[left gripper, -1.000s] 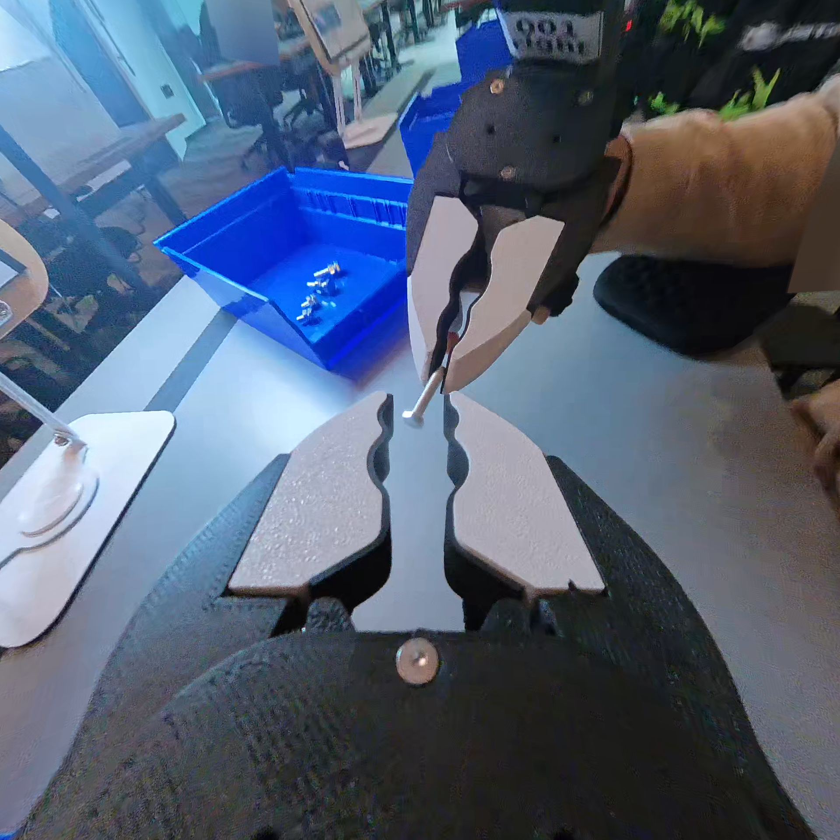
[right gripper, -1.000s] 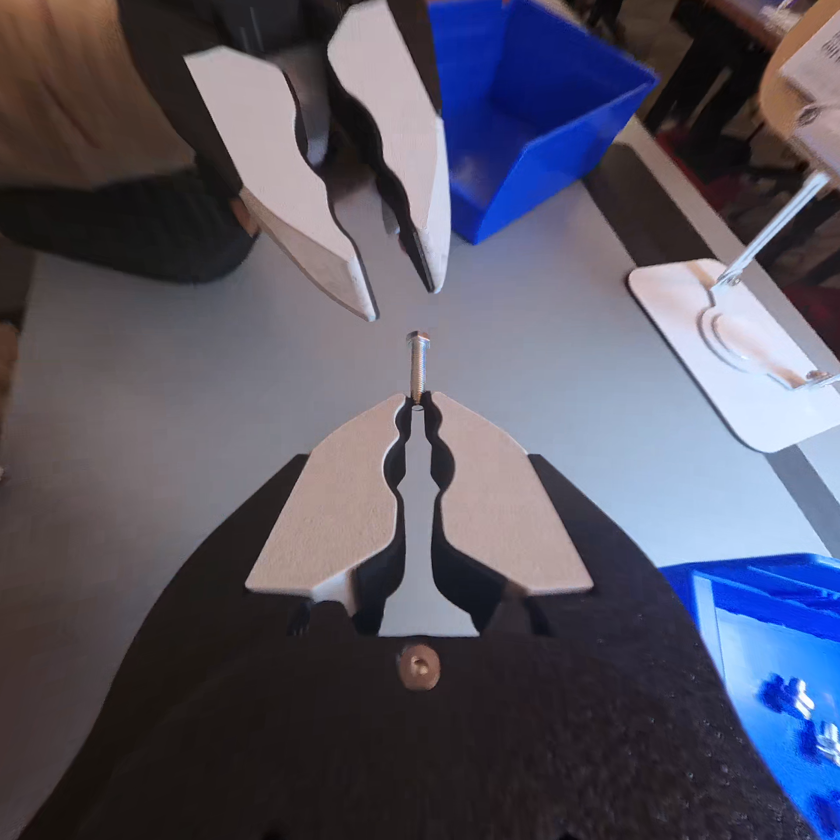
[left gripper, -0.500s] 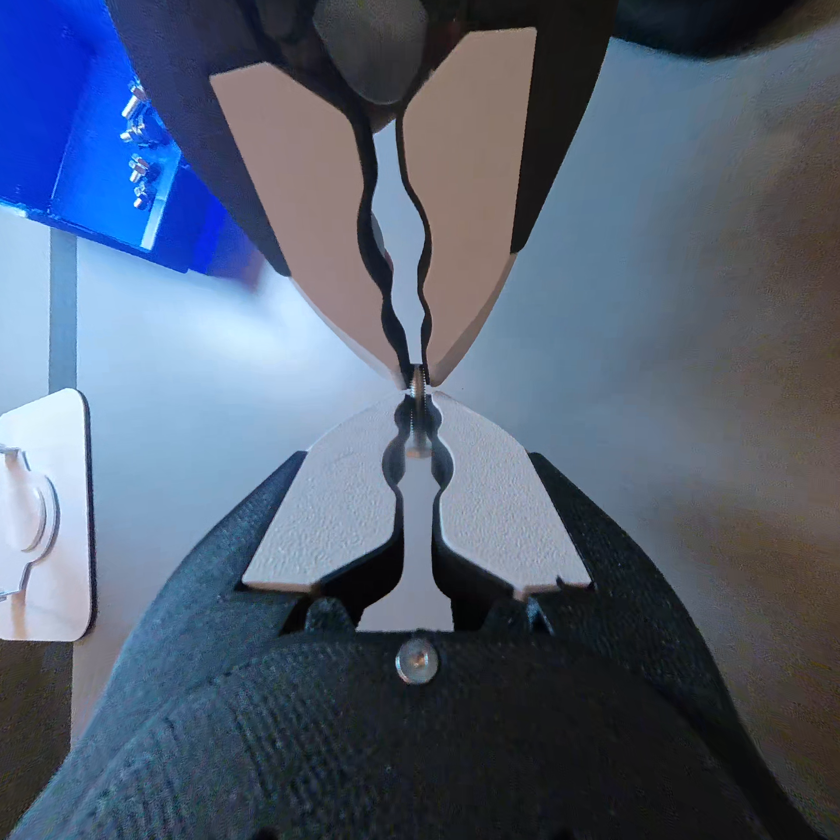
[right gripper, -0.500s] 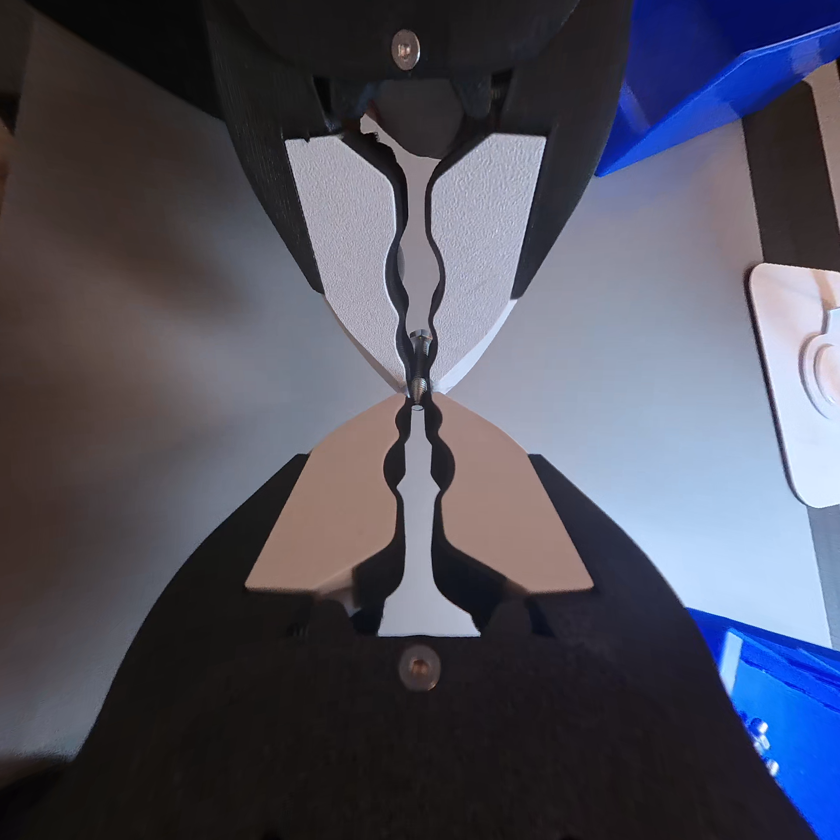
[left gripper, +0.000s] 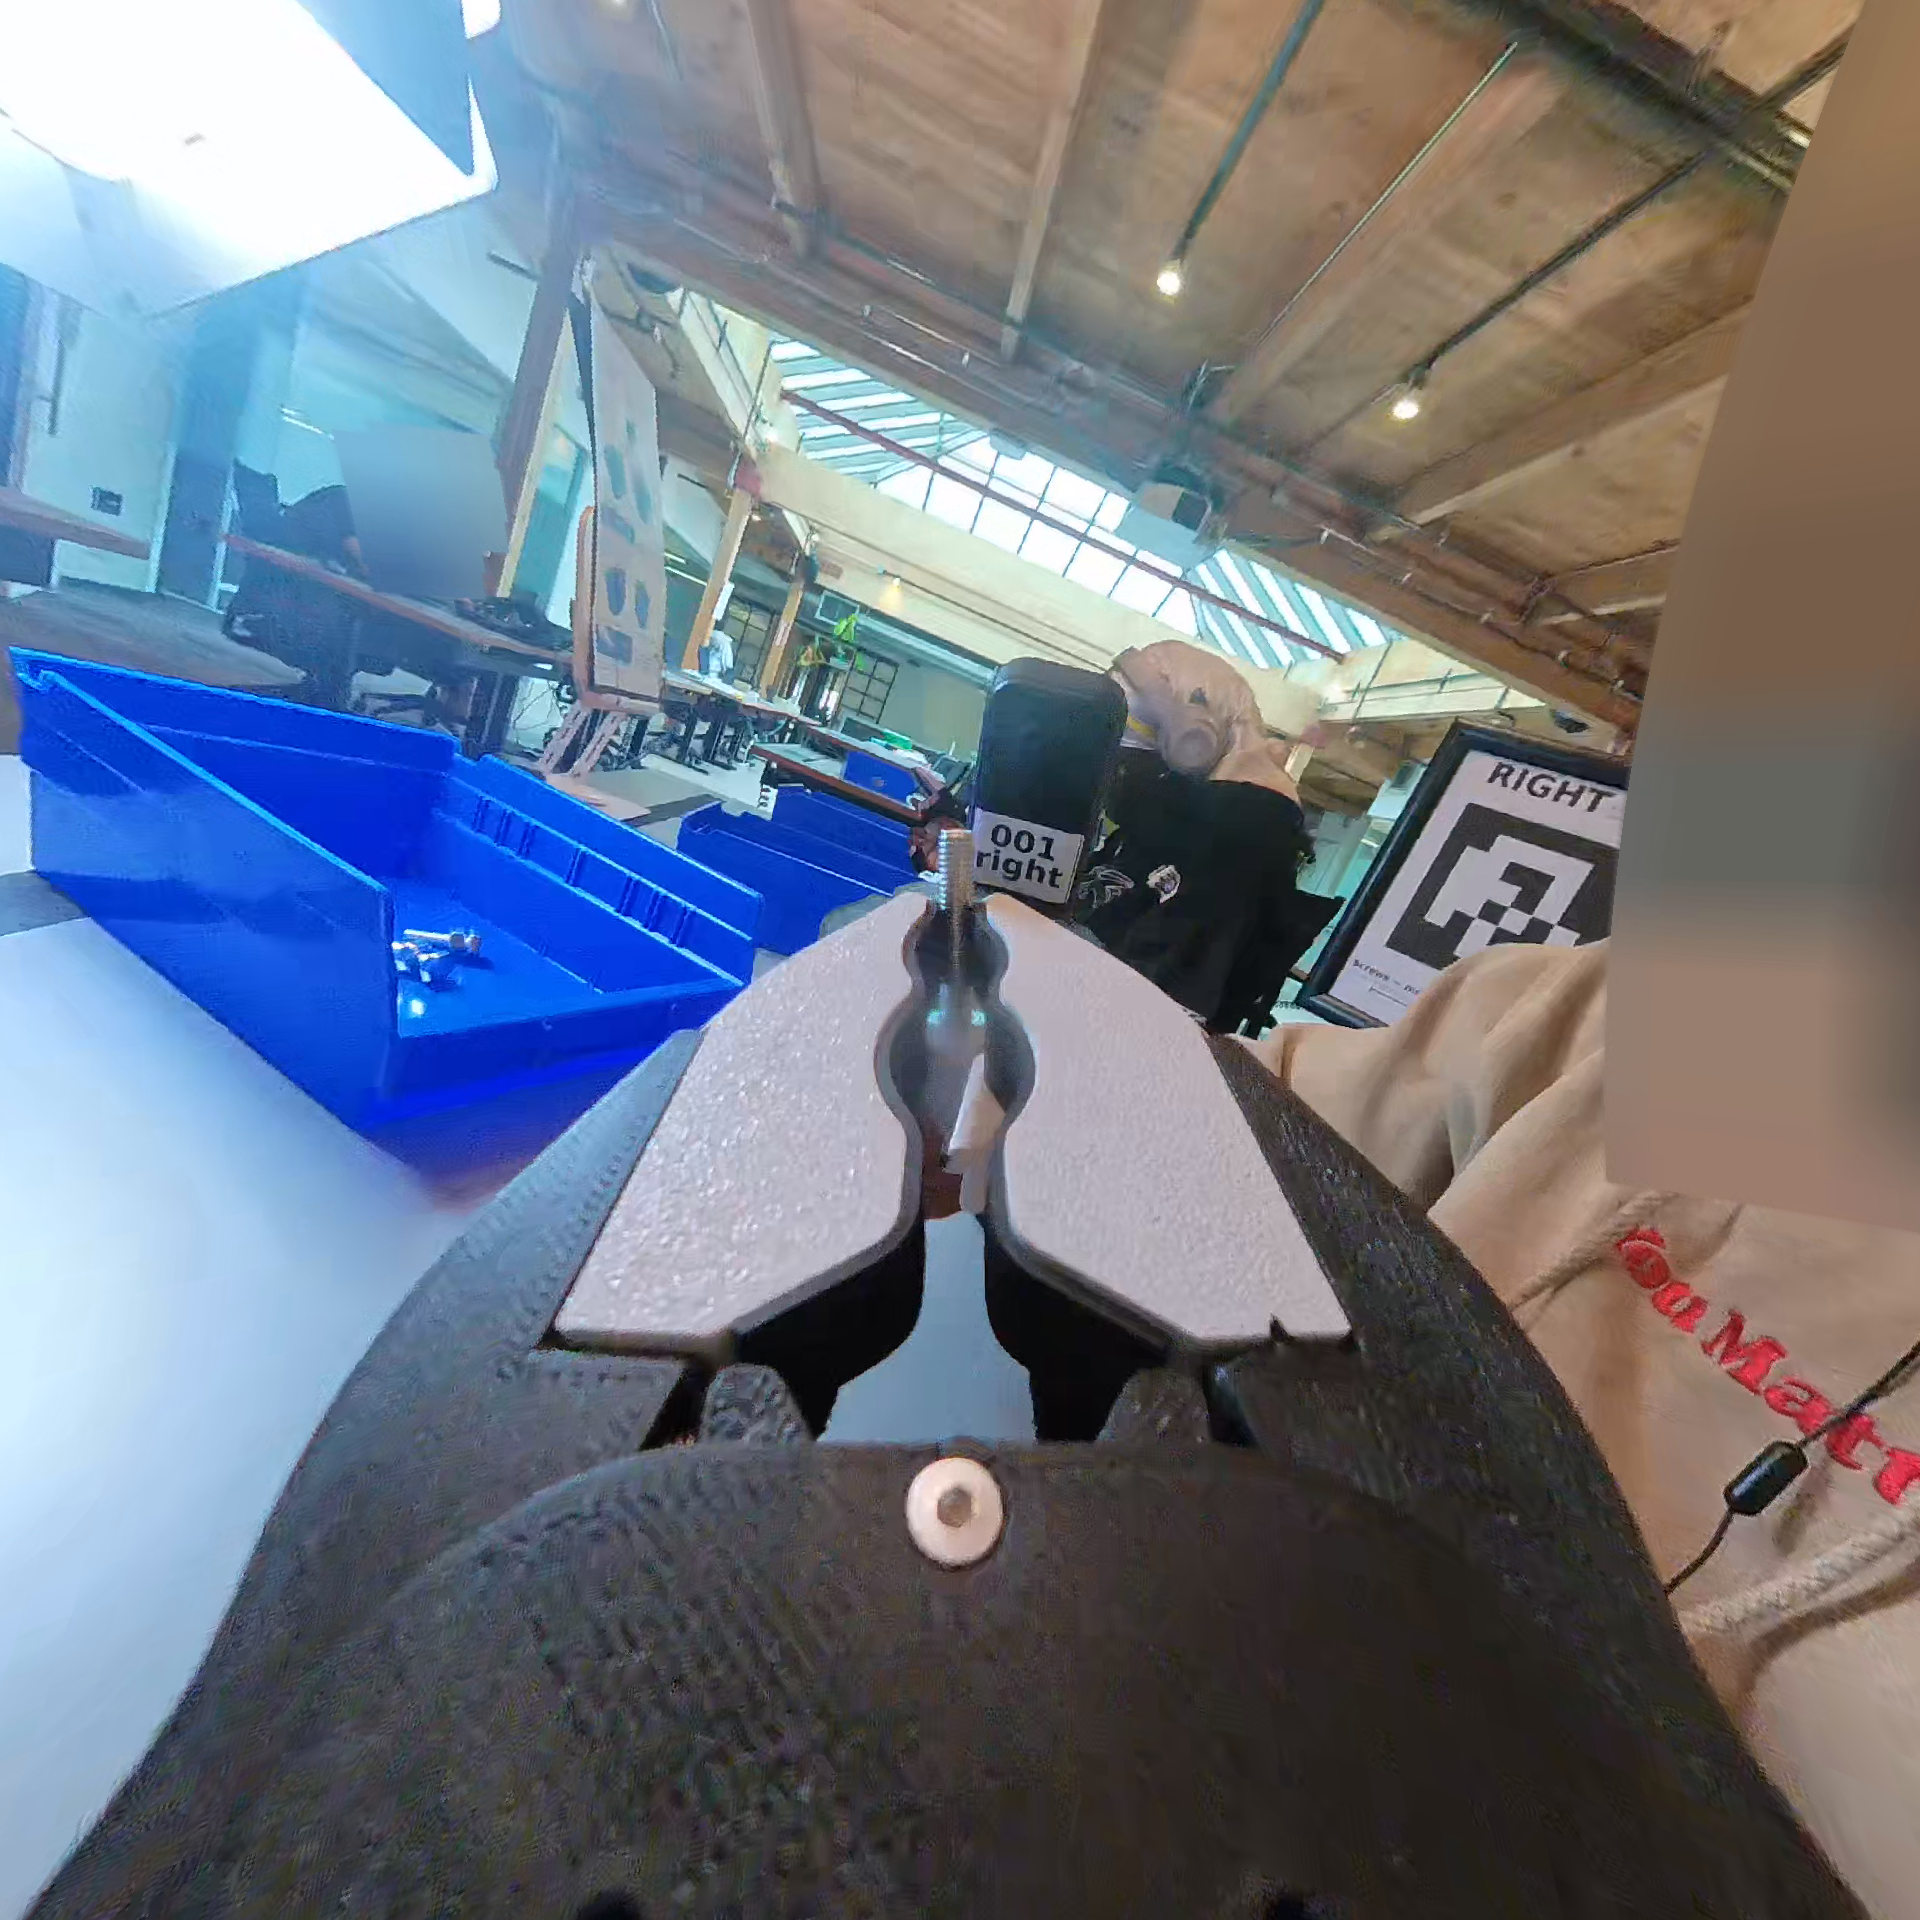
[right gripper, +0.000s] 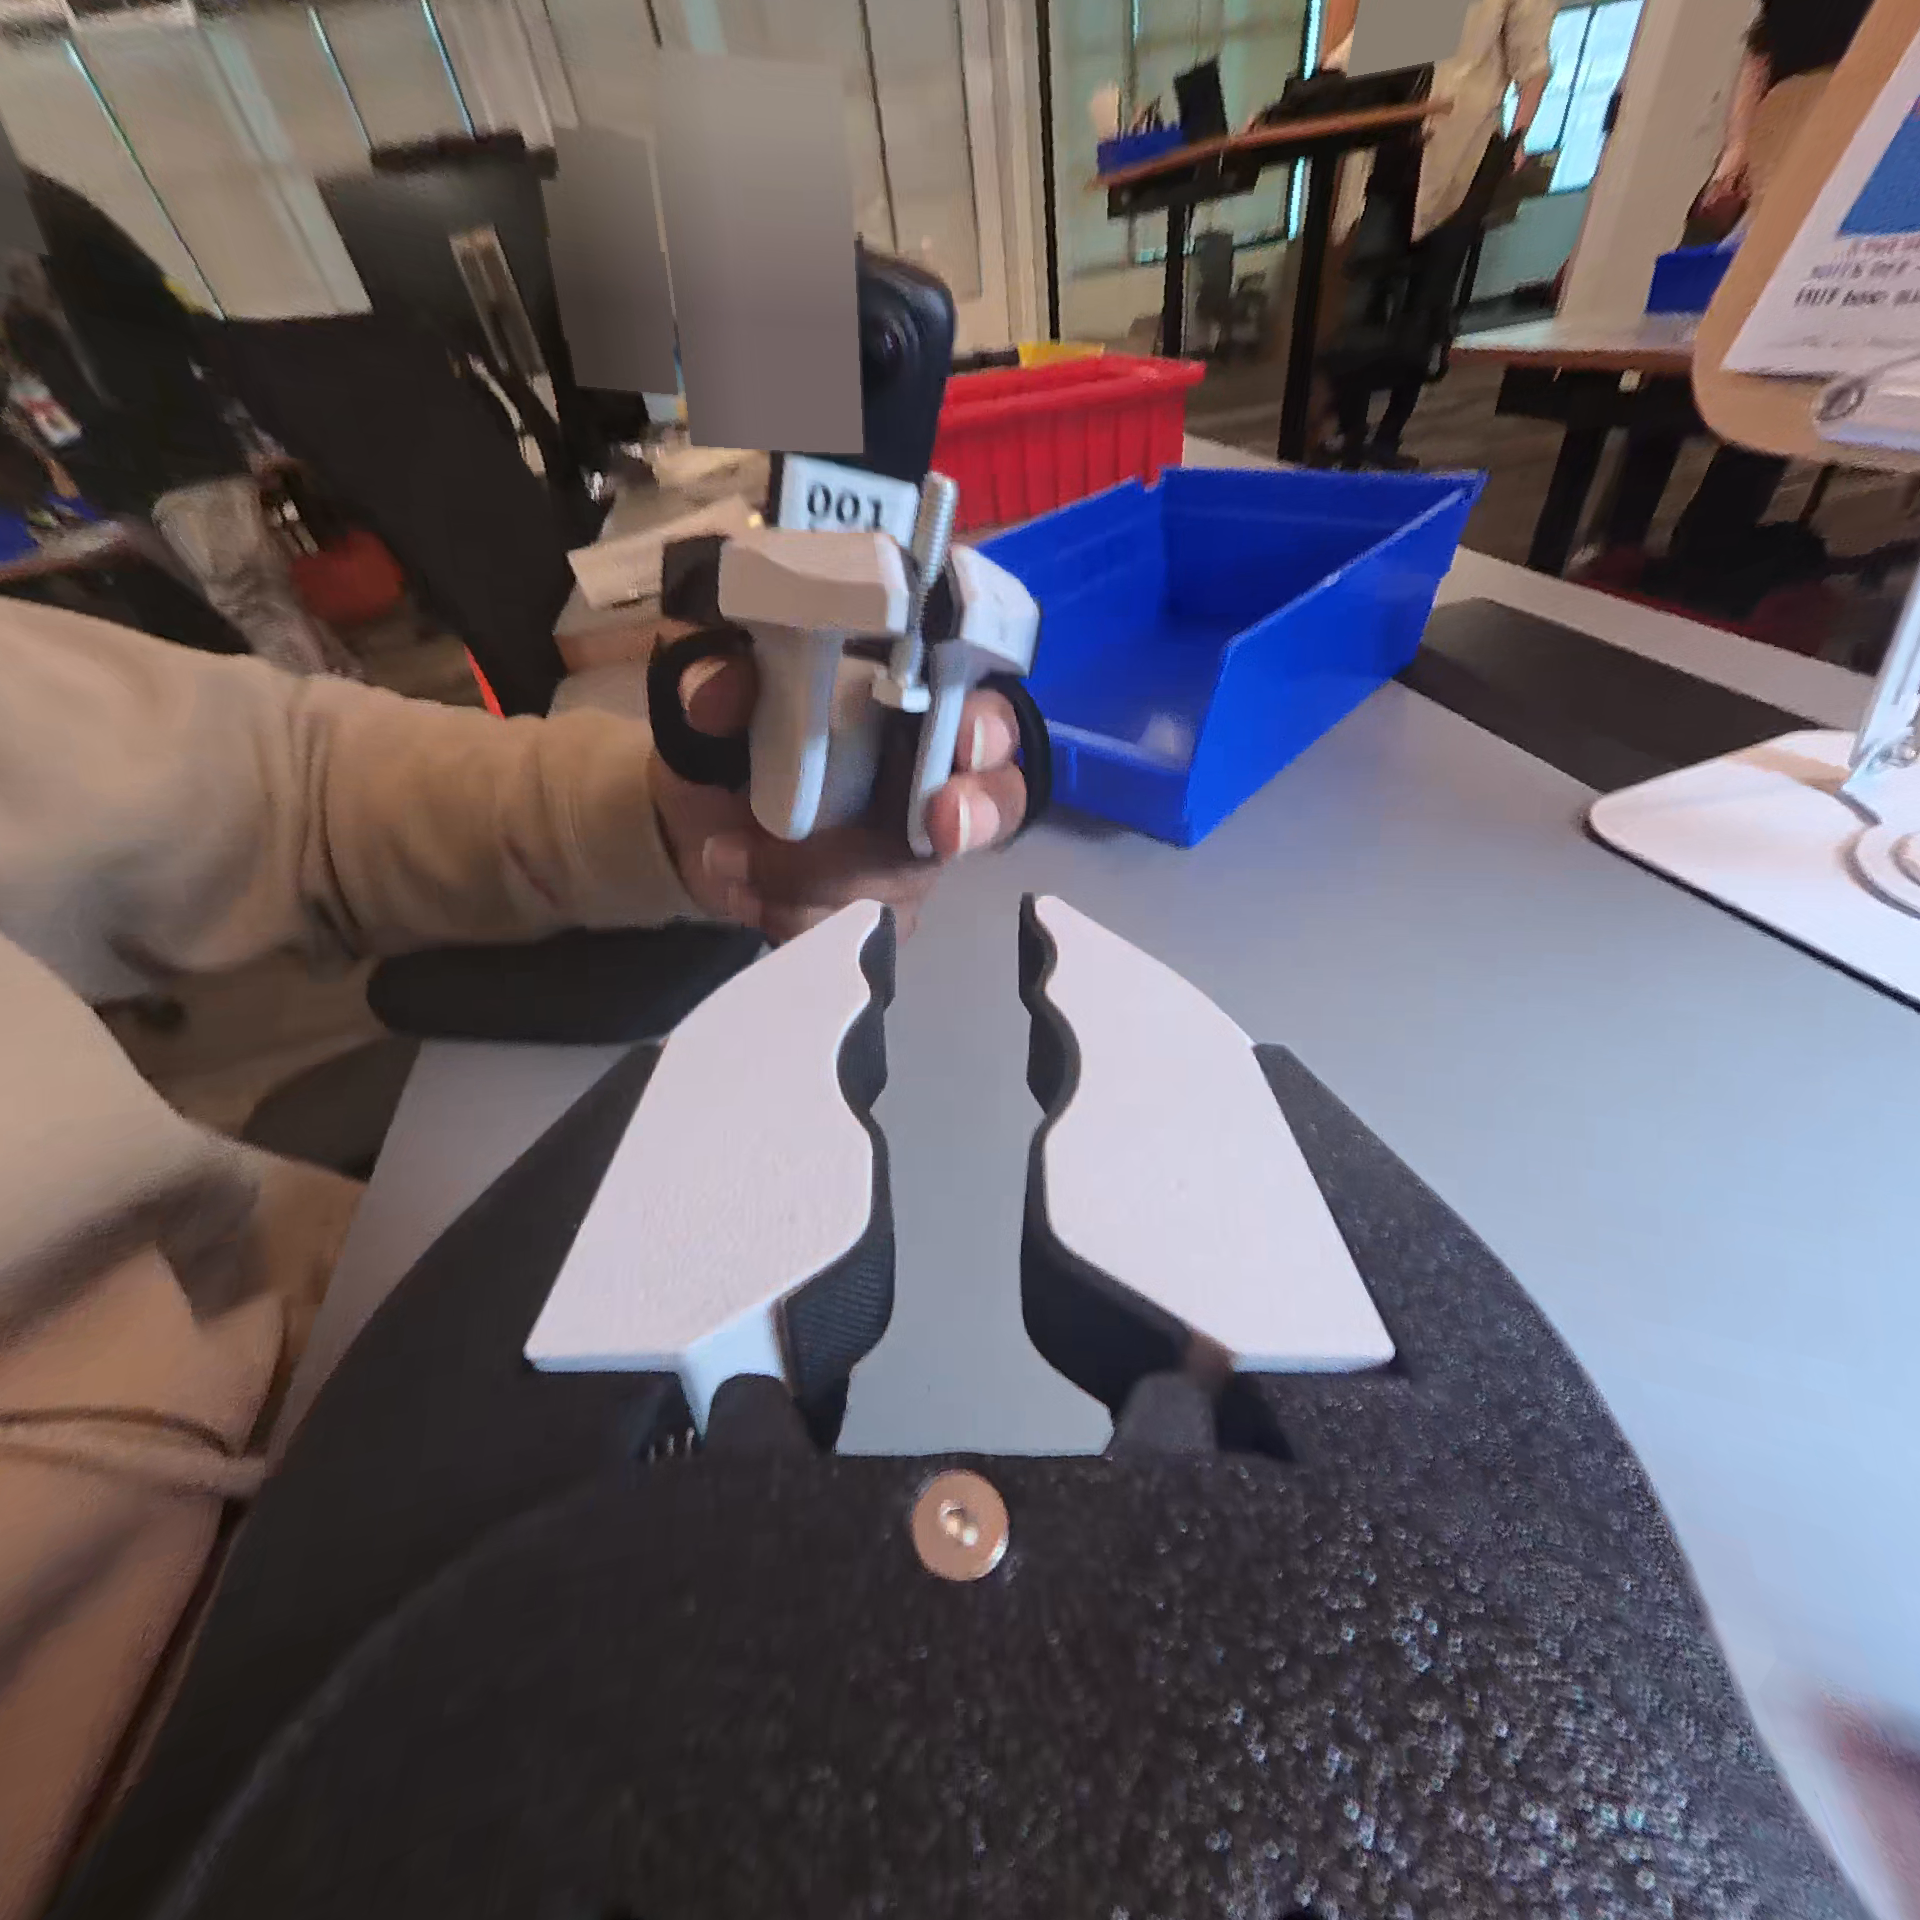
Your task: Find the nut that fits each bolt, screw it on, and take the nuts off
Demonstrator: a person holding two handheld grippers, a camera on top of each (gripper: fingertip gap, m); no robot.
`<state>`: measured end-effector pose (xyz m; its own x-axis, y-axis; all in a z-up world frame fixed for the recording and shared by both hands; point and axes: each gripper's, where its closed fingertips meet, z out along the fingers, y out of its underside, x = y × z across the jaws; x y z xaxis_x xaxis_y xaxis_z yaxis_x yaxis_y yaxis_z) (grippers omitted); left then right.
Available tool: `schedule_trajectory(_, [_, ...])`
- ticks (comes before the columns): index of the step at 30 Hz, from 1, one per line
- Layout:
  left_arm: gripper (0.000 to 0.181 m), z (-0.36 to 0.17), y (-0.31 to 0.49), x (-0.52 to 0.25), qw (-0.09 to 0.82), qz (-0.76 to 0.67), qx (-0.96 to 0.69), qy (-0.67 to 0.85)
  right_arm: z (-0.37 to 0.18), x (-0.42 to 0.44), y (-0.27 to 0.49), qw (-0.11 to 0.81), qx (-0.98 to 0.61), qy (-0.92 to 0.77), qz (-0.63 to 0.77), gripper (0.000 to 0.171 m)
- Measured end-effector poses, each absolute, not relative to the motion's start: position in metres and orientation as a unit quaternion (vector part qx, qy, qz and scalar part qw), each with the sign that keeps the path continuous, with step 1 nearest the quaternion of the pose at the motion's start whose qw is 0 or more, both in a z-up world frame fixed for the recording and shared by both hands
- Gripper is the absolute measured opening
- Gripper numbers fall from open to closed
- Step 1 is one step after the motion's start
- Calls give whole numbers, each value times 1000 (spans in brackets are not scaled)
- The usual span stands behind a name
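Observation:
My left gripper point(left gripper: 954, 912) is shut on a silver bolt point(left gripper: 954, 857). The bolt's head sits in the notch between the fingers and its threaded end sticks out past the tips, pointing up. In the right wrist view the left gripper point(right gripper: 914, 597) is held in a hand above the grey table point(right gripper: 1455, 1039), with the bolt point(right gripper: 938, 514) upright in it. My right gripper point(right gripper: 956, 920) is open and empty, just in front of and below the left one. No nut shows on the bolt.
A blue bin point(left gripper: 260, 862) at the left holds several small bolts point(left gripper: 436, 948), with a second blue bin point(left gripper: 790, 847) behind it. An empty blue bin point(right gripper: 1247, 623), a red bin point(right gripper: 1060, 426) and a white stand base point(right gripper: 1766, 852) are also in view. A person in a beige hoodie point(left gripper: 1507, 1143) sits close by. Some 5 centimetres of space lies between my two pairs of fingers.
The bolt has passed from my right gripper to my left. The right gripper opened and drew back. The left gripper closed on the bolt and tilted upward.

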<state>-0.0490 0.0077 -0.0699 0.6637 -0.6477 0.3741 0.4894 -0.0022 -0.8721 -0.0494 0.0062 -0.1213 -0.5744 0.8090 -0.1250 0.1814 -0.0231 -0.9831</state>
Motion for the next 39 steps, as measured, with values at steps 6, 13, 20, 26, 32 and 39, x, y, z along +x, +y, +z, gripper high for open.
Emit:
schedule_trajectory(6, [5, -76, 11, -39, 717, -406, -562, 68, -101, -56, -14, 283, -373, -608, 641, 22])
schedule_trajectory(13, [6, -76, 12, -31, 724, -403, -554, 82, -95, -55, -13, 271, -377, -581, 669, 10])
schedule_trajectory(20, [21, -75, 10, -30, 722, -382, -566, 107, -95, -50, -13, 298, -348, -595, 660, 10])
schedule_trajectory(26, [31, -46, -10, -98, 714, -254, -644, 99, -96, -44, 0, 378, -311, -619, 615, 10])
schedule_trajectory(32, [25, -82, -53, -241, 524, 15, -851, 24, -118, -33, 26, 397, -325, -649, 562, 10])
schedule_trajectory(39, [23, -190, -148, -344, 104, 77, -991, -8, -139, -23, 55, 382, -368, -643, 552, 10])
